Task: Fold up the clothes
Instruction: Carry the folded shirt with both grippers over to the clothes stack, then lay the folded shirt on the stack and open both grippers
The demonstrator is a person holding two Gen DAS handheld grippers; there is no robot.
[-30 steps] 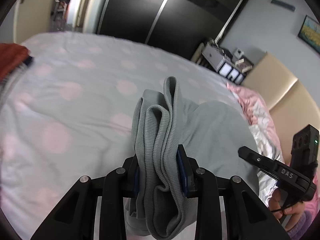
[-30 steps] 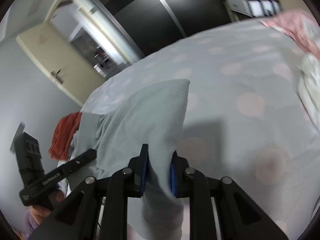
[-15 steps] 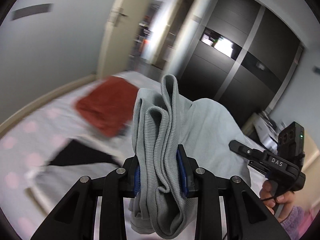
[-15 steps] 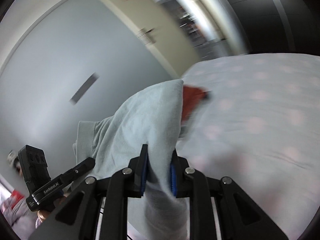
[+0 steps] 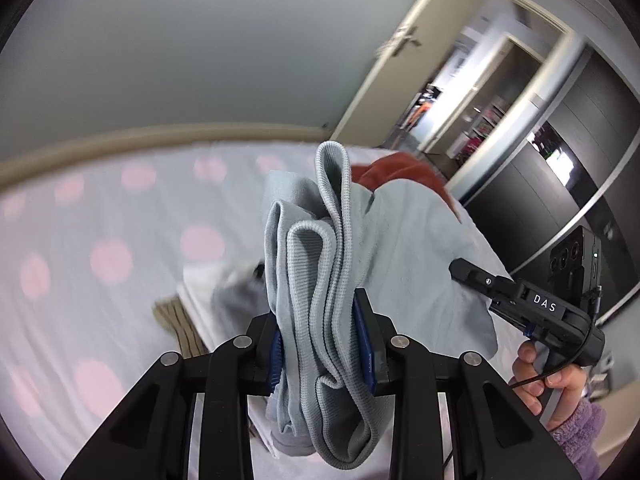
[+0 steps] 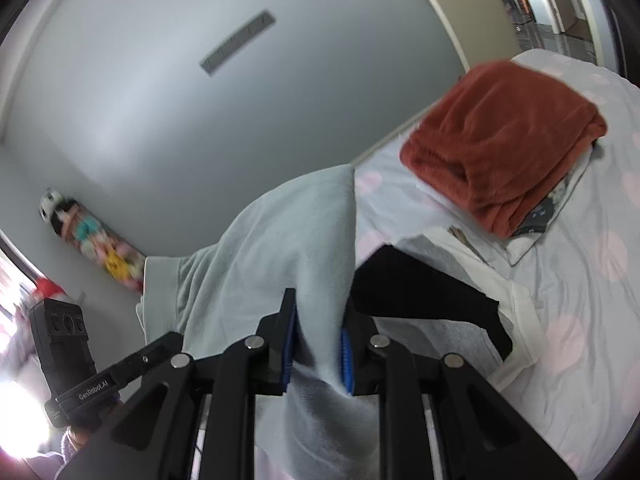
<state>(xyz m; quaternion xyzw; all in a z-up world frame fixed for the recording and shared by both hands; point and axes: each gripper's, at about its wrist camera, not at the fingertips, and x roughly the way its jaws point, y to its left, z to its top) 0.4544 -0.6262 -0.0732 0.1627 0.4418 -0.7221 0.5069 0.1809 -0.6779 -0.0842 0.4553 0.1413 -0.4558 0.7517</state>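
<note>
A folded light grey-green garment [image 5: 412, 248] hangs in the air between both grippers. My left gripper [image 5: 322, 344] is shut on its bunched ribbed hem [image 5: 316, 280]. My right gripper [image 6: 318, 346] is shut on the other edge of the same garment [image 6: 280, 248]. The right gripper also shows in the left wrist view [image 5: 532, 312], and the left one in the right wrist view [image 6: 100, 380]. Below lie stacked folded clothes: a rust-red garment [image 6: 504, 136] and a grey, black and white garment [image 6: 440, 300].
The bed sheet [image 6: 592, 280] is white with pink dots. A grey wall [image 6: 160, 80] runs along the bed's far side, with a stuffed toy [image 6: 88, 232] against it. An open door [image 5: 452, 92] and dark wardrobe [image 5: 560, 184] stand beyond.
Both grippers have swung left with the grey-green garment still held, from over the bare bed toward the wall side. The stacked folded clothes have come into view beneath it.
</note>
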